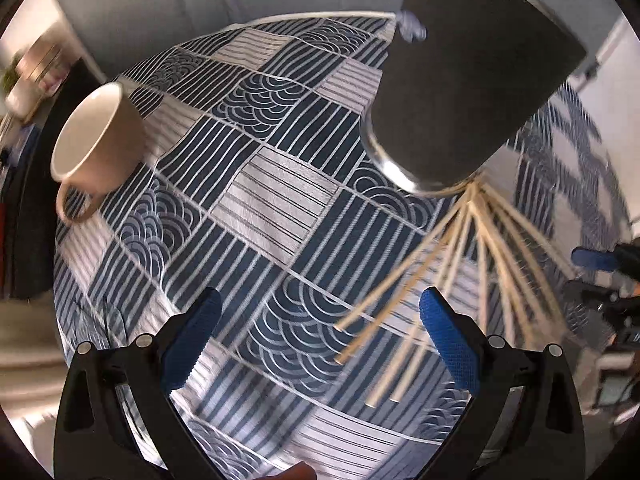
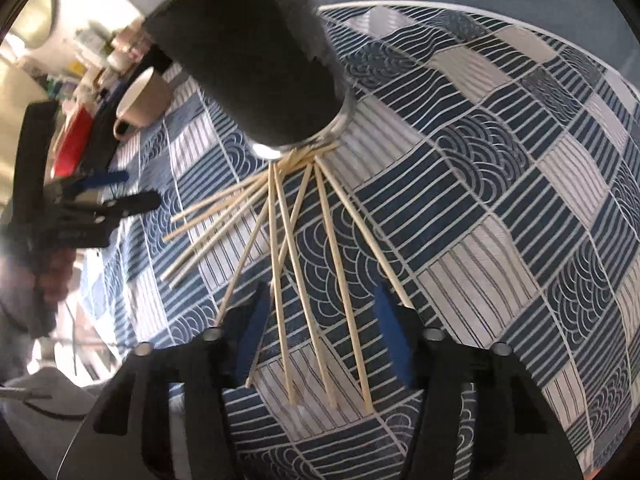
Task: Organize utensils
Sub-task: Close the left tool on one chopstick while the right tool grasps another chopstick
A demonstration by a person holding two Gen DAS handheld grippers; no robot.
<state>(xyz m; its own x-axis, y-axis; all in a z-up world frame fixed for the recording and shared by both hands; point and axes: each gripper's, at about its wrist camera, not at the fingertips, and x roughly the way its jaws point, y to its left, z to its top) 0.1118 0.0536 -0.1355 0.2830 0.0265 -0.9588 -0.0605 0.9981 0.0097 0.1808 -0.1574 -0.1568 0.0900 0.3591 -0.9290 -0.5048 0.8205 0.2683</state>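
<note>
Several wooden chopsticks (image 1: 432, 280) lie fanned out on the blue patterned tablecloth, their far ends meeting at the base of a tall dark tumbler (image 1: 472, 80). They also show in the right wrist view (image 2: 304, 264), below the tumbler (image 2: 256, 64). My left gripper (image 1: 320, 340) is open and empty, just left of the fan. My right gripper (image 2: 320, 336) is open, low over the chopsticks, with a few sticks lying between its fingers. The left gripper also shows in the right wrist view (image 2: 116, 196), open.
A beige mug (image 1: 100, 140) stands on the cloth at the far left; it also shows in the right wrist view (image 2: 144, 96). The round table's edge (image 1: 320, 16) curves along the back. Cluttered shelves and a red object (image 2: 72, 136) lie beyond the table.
</note>
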